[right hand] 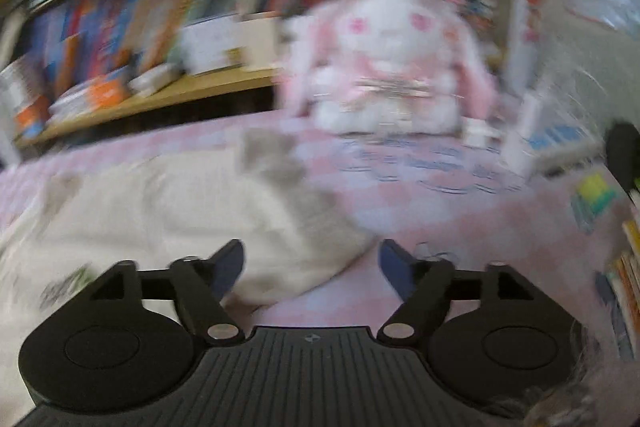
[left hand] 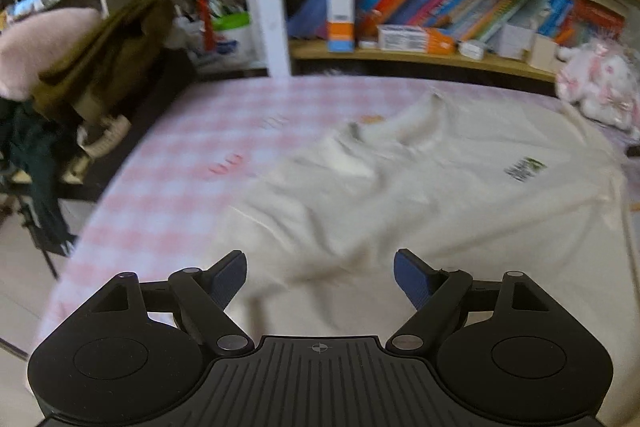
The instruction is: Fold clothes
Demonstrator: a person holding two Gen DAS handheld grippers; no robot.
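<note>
Now both my tongs wide apart, holding nothing: left gripper (left hand: pixel 320 277), right gripper (right hand: pixel 311 267). White T-shirt (left hand: pixel 440 195) lies spread on pink checked sheet (left hand: pixel 192 163). Plush bunny (right hand: pixel 394 63) sits behind.

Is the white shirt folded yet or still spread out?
Spread out: the shirt lies open and wrinkled on the checked cloth, collar and chest print showing.

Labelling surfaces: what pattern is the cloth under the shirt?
Pink-and-white check cloth, clearest in the left wrist view.
</note>
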